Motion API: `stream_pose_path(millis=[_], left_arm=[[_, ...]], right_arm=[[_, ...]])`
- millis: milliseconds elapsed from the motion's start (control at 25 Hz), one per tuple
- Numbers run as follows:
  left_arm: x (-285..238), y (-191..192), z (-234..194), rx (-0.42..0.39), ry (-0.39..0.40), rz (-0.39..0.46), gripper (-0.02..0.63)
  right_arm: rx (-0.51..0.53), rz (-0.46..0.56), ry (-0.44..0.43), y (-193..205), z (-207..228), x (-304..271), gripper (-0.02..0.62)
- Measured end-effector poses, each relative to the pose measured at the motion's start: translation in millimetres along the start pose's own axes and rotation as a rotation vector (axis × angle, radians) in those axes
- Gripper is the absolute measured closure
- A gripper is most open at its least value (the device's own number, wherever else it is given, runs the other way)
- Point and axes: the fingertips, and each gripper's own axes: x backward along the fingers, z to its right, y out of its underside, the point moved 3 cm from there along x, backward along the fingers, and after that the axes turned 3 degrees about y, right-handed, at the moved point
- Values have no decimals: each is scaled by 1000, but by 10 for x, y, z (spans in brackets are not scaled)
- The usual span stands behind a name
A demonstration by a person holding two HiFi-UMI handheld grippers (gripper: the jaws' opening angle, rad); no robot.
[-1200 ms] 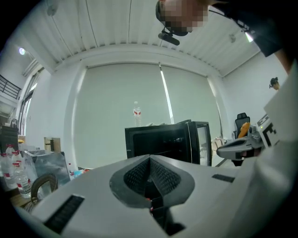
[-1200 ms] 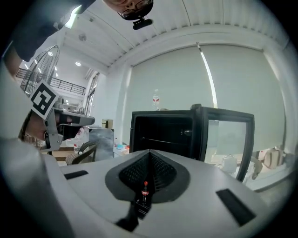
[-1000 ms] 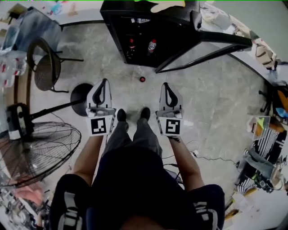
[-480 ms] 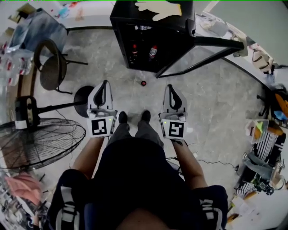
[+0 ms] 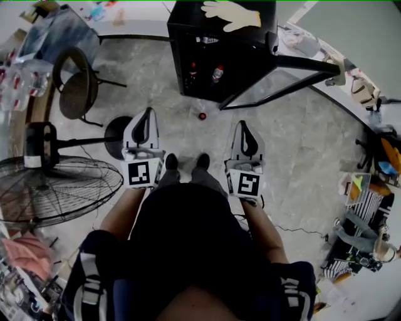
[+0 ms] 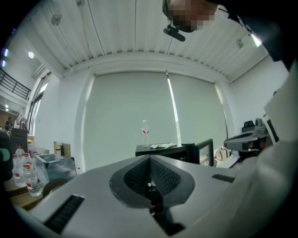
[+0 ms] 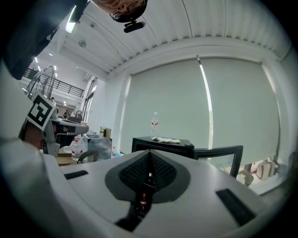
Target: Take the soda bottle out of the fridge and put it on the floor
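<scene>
1. Grey marbled floor (image 5: 301,144) lies bare between the person's shoes (image 5: 185,162) and the black fridge (image 5: 188,19) at its far edge.
2. The fridge door (image 5: 307,63) stands swung wide to the right, taking up floor on that side.
3. The soda bottle (image 5: 193,69), dark with a red label, stands inside the fridge near its front edge, with a second bottle (image 5: 217,72) just beside it. Neither label can be read.
4. A small red cap (image 5: 202,116) lies on the floor between the fridge and the shoes.
5. The left tool (image 5: 148,113) is closed and empty, its tips meeting. It is held level and aimed at the fridge.
6. The right tool (image 5: 243,124) is likewise closed on nothing and points at the fridge opening.
7. The left edge is crowded by a fan (image 5: 56,191), its round base (image 5: 116,135) near the left tool, and a chair (image 5: 78,94).
8. Clutter (image 5: 369,200) lines the right edge, and a cable (image 5: 294,229) trails across the floor there.
9. On the fridge top stand a water bottle (image 6: 145,133) with a red-and-white label, too small to read, and a pale glove (image 5: 229,14).
</scene>
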Motion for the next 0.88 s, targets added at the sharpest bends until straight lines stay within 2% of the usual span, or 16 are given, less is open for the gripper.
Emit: stream_pose_path(millis=[280, 880], left_arm=[[43, -18, -60, 4, -13, 5, 582], [174, -88, 0, -1, -5, 26, 582]], right_arm=[[46, 6, 20, -19, -39, 0, 577], [50, -14, 10, -70, -72, 40, 577]])
